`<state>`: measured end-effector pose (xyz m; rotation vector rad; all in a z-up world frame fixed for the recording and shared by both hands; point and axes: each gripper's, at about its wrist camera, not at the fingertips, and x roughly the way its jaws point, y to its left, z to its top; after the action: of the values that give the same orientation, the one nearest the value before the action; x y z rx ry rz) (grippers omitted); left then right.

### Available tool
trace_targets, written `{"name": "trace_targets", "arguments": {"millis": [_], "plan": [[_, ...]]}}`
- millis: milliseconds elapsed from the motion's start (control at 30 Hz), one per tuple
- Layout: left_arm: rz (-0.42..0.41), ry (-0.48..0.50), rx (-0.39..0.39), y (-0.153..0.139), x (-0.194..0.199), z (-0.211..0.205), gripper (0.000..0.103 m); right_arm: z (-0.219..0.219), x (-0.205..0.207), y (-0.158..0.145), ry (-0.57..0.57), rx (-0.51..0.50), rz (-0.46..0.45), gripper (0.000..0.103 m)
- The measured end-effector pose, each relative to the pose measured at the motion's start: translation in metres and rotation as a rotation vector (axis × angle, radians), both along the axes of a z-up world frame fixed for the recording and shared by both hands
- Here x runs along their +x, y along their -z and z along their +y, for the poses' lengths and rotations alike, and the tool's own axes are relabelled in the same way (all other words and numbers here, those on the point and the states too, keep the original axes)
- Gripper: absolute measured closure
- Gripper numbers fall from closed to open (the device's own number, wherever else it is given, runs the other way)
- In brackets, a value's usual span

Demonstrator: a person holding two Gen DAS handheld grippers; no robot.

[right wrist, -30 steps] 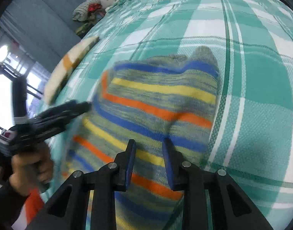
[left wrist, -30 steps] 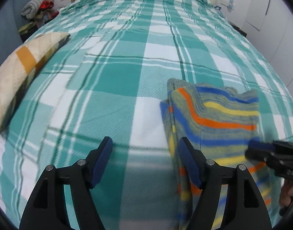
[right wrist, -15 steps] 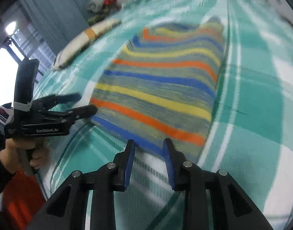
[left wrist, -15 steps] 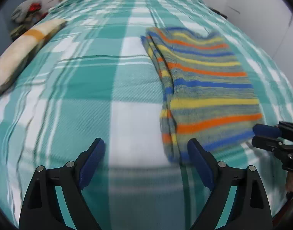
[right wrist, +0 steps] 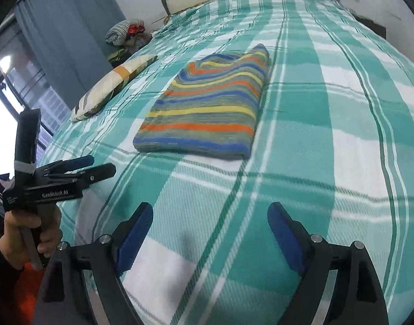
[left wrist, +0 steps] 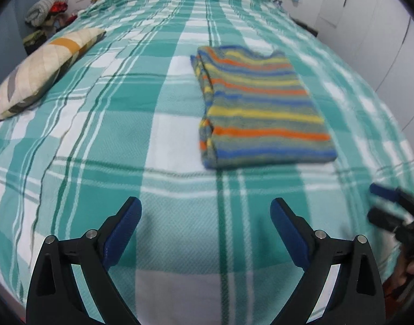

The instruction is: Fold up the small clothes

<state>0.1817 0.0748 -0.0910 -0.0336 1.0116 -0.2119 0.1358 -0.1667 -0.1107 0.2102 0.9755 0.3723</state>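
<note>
A striped sweater [left wrist: 261,108] in blue, orange, yellow and grey lies folded flat on the green plaid bedspread [left wrist: 125,135]; the right wrist view shows the sweater [right wrist: 207,108] too. My left gripper [left wrist: 205,211] hangs over bare bedspread, well short of the sweater's near edge, its jaws still opening with nothing between them. My right gripper [right wrist: 209,216] is likewise back from the sweater, jaws opening wide and empty. In the left wrist view the right gripper [left wrist: 383,203] appears blurred at the right edge. In the right wrist view the left gripper [right wrist: 95,166] sits at the left, held by a hand [right wrist: 19,241].
A cream and orange pillow [left wrist: 41,73] lies along the bed's left side. A heap of clothes [left wrist: 47,13] sits beyond the far left corner. White wardrobe doors [left wrist: 383,40] stand on the right, a grey curtain [right wrist: 63,32] and window on the left.
Both grippers have drawn back from the sweater toward the near edge of the bed. The right jaws went from nearly shut to wide; the left spread further. The sweater stays folded.
</note>
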Motion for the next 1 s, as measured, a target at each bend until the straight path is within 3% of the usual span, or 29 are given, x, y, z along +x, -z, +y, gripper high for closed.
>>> {"name": "trace_targets", "arguments": {"millis": [133,167,467,600,667,733,767,800,900,1000], "plan": [[0.017,-0.021,-0.221,-0.013,0.036,0.02,0.006,-0.015,0.009,-0.007,0.01,0.05,-0.01,0.017],[0.025,-0.028,-0.242,-0.013,0.048,0.023,0.006,-0.02,0.018,-0.011,0.013,0.063,-0.023,0.017],[0.114,0.04,-0.213,0.023,0.149,0.007,0.007,-0.047,0.129,-0.015,0.036,0.187,-0.01,0.017],[0.13,0.057,-0.194,0.039,0.17,-0.003,0.007,-0.049,0.185,0.019,0.053,0.312,0.094,0.018],[0.118,0.056,-0.193,0.043,0.177,-0.009,0.009,-0.046,0.207,0.047,0.067,0.381,0.177,0.027],[0.116,0.055,-0.21,0.045,0.18,-0.013,0.044,-0.039,0.215,0.056,0.069,0.398,0.177,0.039],[0.143,0.072,-0.236,0.047,0.184,-0.018,0.088,-0.032,0.218,0.056,0.053,0.41,0.166,0.055],[0.159,0.061,-0.233,0.048,0.186,-0.021,0.087,-0.024,0.221,0.056,0.048,0.392,0.167,0.073],[0.093,0.047,-0.14,0.03,0.178,-0.036,0.088,-0.002,0.215,0.037,0.057,0.183,0.101,0.075],[0.04,0.057,-0.107,0.011,0.164,-0.043,0.088,0.014,0.2,0.008,0.014,0.04,-0.003,0.076]]}}
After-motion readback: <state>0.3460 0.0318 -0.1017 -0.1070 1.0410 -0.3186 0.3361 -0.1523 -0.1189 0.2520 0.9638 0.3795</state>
